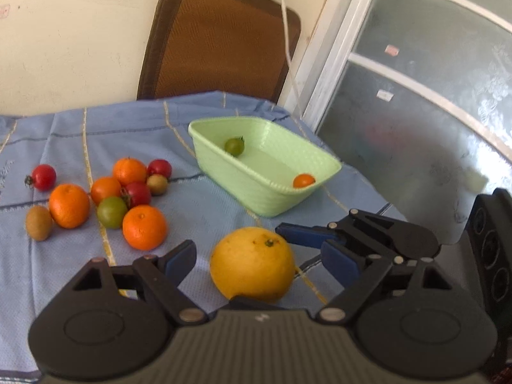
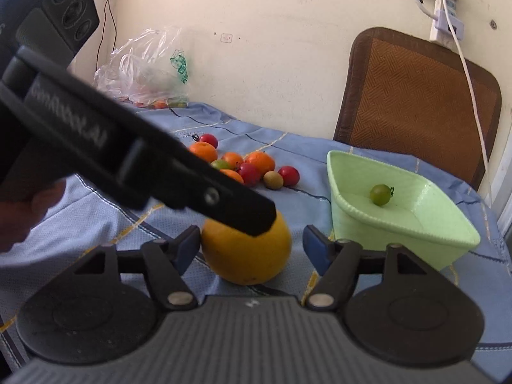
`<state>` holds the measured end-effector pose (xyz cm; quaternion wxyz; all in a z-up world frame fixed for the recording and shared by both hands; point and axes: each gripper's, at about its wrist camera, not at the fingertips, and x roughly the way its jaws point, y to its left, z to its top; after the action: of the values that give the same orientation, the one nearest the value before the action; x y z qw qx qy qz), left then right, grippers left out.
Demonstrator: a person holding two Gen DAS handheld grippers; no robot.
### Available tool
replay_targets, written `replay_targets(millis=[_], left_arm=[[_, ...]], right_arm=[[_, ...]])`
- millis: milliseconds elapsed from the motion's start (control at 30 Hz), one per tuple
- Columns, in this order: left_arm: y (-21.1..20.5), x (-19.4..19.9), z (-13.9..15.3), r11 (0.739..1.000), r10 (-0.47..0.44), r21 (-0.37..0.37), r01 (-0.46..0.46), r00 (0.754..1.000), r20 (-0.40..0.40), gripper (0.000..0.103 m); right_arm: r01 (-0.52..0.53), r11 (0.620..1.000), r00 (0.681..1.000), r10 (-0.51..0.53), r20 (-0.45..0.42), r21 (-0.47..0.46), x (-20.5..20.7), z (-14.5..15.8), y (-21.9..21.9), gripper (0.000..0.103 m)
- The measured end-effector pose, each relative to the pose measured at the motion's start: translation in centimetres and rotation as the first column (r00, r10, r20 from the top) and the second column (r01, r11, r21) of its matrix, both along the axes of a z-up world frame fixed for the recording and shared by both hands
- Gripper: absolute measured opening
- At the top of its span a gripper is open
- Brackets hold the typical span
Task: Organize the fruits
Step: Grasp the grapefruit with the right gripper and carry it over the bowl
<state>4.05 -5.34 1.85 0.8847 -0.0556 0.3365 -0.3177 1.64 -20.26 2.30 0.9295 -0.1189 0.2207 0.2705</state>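
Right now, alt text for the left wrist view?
A large yellow citrus sits on the blue cloth between the left gripper's open fingers. Behind it, a green basket holds two small tomatoes; more fruit is clustered at left.

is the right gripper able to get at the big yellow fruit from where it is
Probably yes: the fruit already sits between the open right gripper, one pad nearly touching. The left gripper reaches over the fruit's top and may crowd it.
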Motion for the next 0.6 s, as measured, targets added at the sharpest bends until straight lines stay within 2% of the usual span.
replay_targets(millis=[33,67,100,167,267,300,400,533,600], left_arm=[[-0.1,0.3,-0.4,1.0,0.002,0.007,-0.002,1.0,-0.022,0.086],[-0.2,0.5,-0.5,1.0,0.002,0.009,-0.002,0.999,-0.039,0.074],[-0.4,0.5,-0.4,1.0,0.016,0.018,-0.015,0.999,-0.037,0.07],[-0.6,0.3,0.8,1.0,0.016,0.019,-0.017,1.0,0.011,0.07],[-1.5,0.8,3.2,1.0,-0.004,-0.008,0.005,0.995,0.098,0.076],[-2.1,1.4,3.8,1.0,-0.009,-0.014,0.01,0.993,0.115,0.079],[-4.7,3.9,4.8,1.0,-0.018,0.007,0.017,0.99,0.138,0.08],[-8.1,7.9,4.0,0.999,-0.031,0.014,0.03,0.995,0.097,0.083],[-9.3,9.1,3.3,0.999,-0.028,0.029,0.026,0.996,0.087,0.091]], right_arm=[[-0.017,1.0,1.0,0.017,-0.011,0.014,0.2,0.0,0.0,0.067],[-0.015,1.0,1.0,0.015,0.0,0.022,0.2,0.0,0.1,0.065],[-0.01,1.0,1.0,0.009,0.017,0.025,0.2,0.1,0.2,0.065],[0.004,0.998,0.998,-0.007,0.063,0.055,0.0,0.8,-0.2,0.064],[0.031,0.991,0.99,-0.048,0.133,0.127,0.6,2.4,-1.5,0.064],[0.044,0.988,0.987,-0.065,0.149,0.145,1.1,2.8,-2.0,0.064],[0.105,0.983,0.975,-0.131,0.181,0.149,3.1,3.1,-2.9,0.065],[0.187,0.974,0.965,-0.206,0.159,0.128,6.0,2.6,-4.4,0.065],[0.216,0.969,0.964,-0.231,0.129,0.122,7.6,2.2,-5.1,0.065]])
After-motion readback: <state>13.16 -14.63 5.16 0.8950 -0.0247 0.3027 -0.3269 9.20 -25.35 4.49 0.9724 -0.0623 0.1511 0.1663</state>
